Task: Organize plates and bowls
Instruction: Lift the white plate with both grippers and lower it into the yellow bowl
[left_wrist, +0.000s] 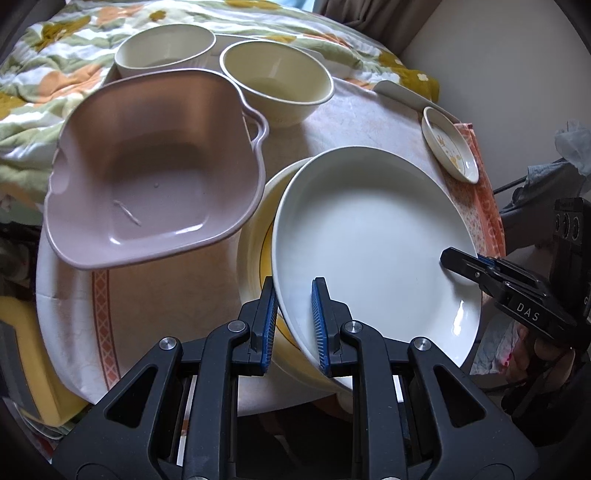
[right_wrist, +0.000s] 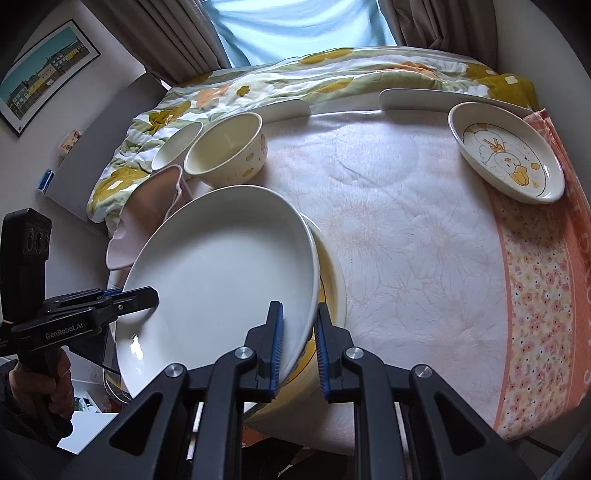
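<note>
A large white plate (left_wrist: 373, 240) is held tilted over a cream plate with a yellow ring (left_wrist: 255, 236). My left gripper (left_wrist: 295, 325) is shut on the white plate's near rim. My right gripper (right_wrist: 299, 350) is shut on the opposite rim of the white plate (right_wrist: 221, 266); it also shows in the left wrist view (left_wrist: 458, 258). The cream plate (right_wrist: 332, 280) lies under it on the table. A pink square bowl (left_wrist: 155, 173) sits to the left. Two cream bowls (left_wrist: 277, 81) (left_wrist: 166, 48) stand behind it. A small duck dish (right_wrist: 506, 155) lies far right.
The round table wears a pale floral cloth (right_wrist: 406, 221) with an orange patterned border (right_wrist: 535, 314). A floral quilt (right_wrist: 295, 74) lies behind the table. Two flat white dishes (right_wrist: 443, 99) (right_wrist: 284, 110) rest at the table's back edge.
</note>
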